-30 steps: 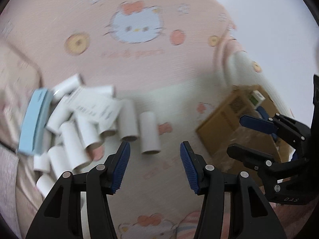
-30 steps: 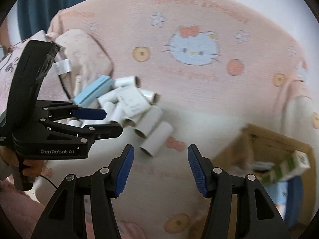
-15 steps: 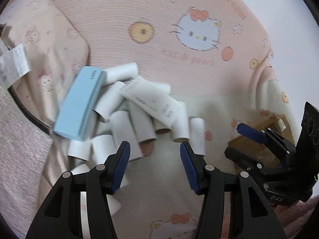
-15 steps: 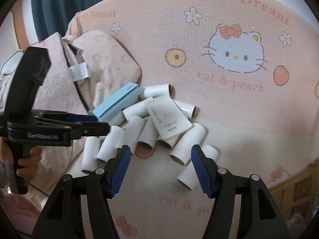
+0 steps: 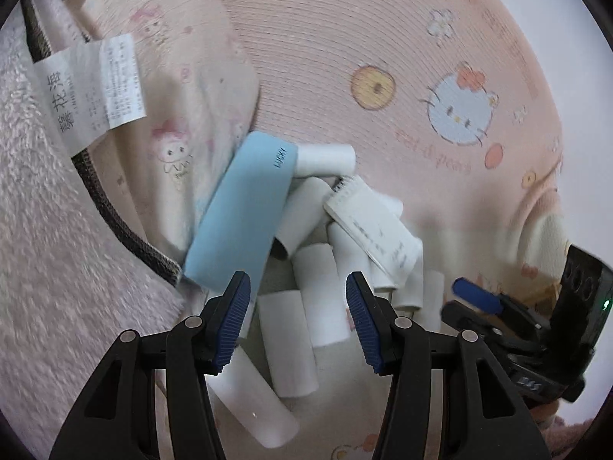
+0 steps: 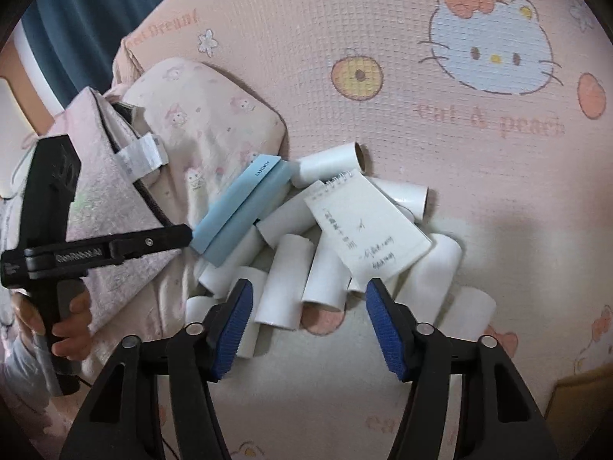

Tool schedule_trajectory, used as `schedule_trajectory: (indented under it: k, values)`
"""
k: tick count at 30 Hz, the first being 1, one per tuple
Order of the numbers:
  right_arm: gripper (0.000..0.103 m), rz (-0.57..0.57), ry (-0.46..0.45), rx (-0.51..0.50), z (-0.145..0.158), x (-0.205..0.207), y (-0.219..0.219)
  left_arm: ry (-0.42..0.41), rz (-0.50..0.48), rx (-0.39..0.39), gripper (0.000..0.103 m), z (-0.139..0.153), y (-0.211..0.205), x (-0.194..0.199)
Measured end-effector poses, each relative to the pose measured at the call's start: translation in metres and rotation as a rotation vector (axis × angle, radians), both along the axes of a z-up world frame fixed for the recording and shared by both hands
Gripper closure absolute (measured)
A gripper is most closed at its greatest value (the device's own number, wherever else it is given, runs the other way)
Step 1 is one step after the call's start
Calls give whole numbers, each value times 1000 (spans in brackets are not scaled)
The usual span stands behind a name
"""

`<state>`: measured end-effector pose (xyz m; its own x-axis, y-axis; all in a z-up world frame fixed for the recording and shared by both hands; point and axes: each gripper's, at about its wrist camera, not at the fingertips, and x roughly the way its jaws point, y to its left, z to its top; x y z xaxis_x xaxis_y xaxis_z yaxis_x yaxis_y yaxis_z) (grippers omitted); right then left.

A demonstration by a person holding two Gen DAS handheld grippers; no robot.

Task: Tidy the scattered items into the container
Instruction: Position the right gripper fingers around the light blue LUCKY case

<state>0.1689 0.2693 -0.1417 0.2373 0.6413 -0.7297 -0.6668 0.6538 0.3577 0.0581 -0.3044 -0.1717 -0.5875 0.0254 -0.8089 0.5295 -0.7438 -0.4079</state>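
Matt white cardboard tubes on woven cloth blanket.

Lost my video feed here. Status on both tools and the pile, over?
Left tool open, empty, over the white tubes. Right tool closing, nothing between its pads. Spiral notepad lies on top of the tubes; blue box leans alongside.

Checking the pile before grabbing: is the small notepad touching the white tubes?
Touching. The right wrist view shows the notepad lying directly on several white tubes, overlapping them with no gap.
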Motion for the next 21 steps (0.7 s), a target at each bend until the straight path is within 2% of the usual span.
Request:
schedule_trajectory:
  k: [2,3,6,8,11,13,16,19,21]
  values:
    - [81,17,-23,-12,-1,0,12,13,9,15,46,-1,-9,-2]
    - [85,16,-39,-16,-1,1,15,17,10,20,46,-2,-13,-3]
    - [90,-67,-97,26,1,3,23,20,14,18,46,-7,-29,-11]
    - [90,-65,-78,58,-1,4,31,8,43,41,46,-12,-40,-12]
    - [90,-7,-43,48,-7,3,49,15,57,102,46,-21,-55,-11]
    - [90,24,-41,47,-11,-1,58,17,56,104,46,-24,-58,-10]
    - [90,62,-2,62,-19,-3,66,11,16,90,46,-29,-56,-14]
    - [90,85,16,37,-29,-8,75,-58,-19,20,47,-36,-51,-25]
    - [90,109,38,33,-34,-10,80,-70,-34,-21,47,-39,-47,-28]
